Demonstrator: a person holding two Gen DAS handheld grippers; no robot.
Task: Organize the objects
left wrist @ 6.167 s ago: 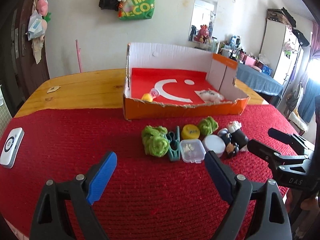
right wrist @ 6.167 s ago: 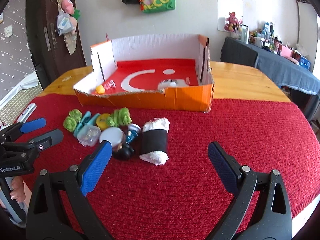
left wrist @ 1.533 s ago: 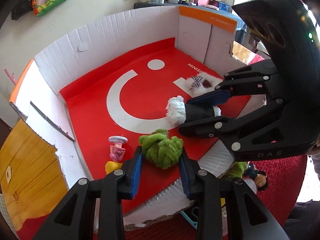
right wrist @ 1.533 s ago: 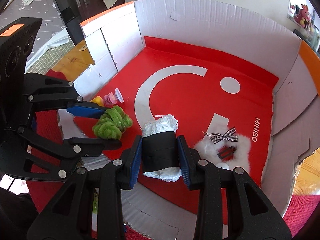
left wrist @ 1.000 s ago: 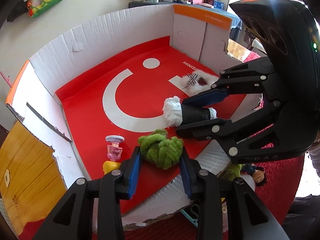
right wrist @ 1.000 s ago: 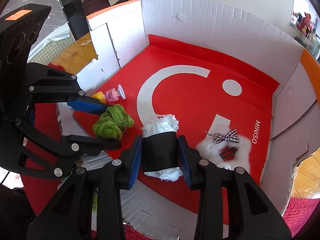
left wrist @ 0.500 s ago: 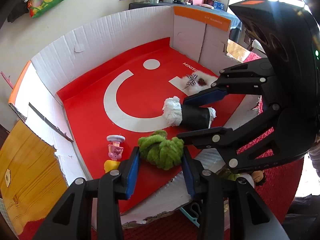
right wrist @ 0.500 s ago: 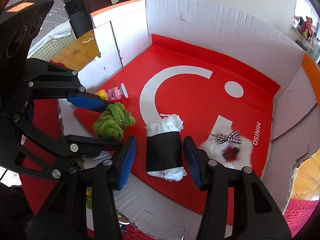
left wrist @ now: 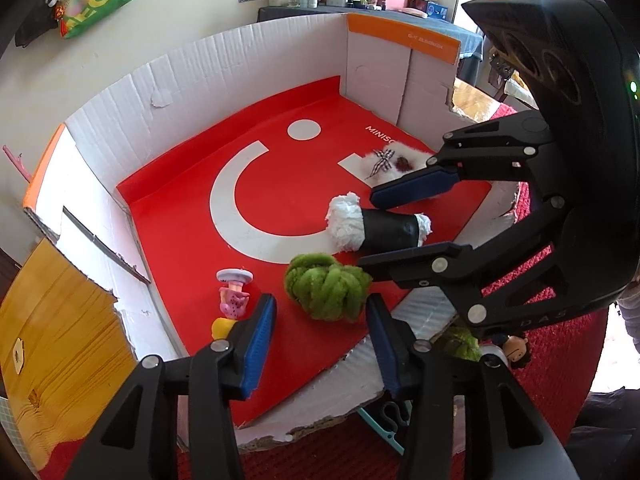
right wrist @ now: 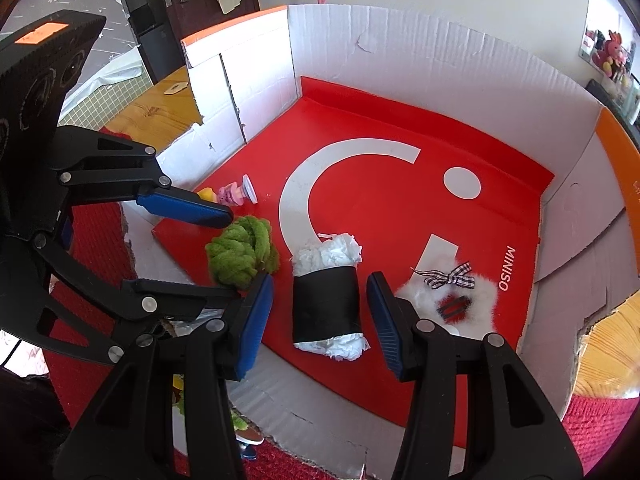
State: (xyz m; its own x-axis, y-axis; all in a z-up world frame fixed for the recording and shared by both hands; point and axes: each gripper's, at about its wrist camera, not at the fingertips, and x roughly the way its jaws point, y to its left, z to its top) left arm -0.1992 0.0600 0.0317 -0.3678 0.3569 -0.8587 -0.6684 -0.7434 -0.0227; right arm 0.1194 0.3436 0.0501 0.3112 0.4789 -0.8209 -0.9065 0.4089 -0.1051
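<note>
Release underway: left tool [left wrist: 320, 332], jaws just opening, straddles fuzzy green yarn ball [left wrist: 326, 292]; right tool [right wrist: 320, 316] hangs unclenched around black-wrapped white tissue roll [right wrist: 326, 300], both lying lower-centre inside red-floored cardboard box [right wrist: 400, 68].

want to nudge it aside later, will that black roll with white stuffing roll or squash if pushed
The black roll lies on its side on the box floor, so a sideways push would probably roll it. Its crumpled white ends look soft and light, so it likely squashes under a firm squeeze.

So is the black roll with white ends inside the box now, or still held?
Inside and released: the black roll lies on the box floor, with gaps to both pads of the right tongs, whose jaws have just been opening.
</note>
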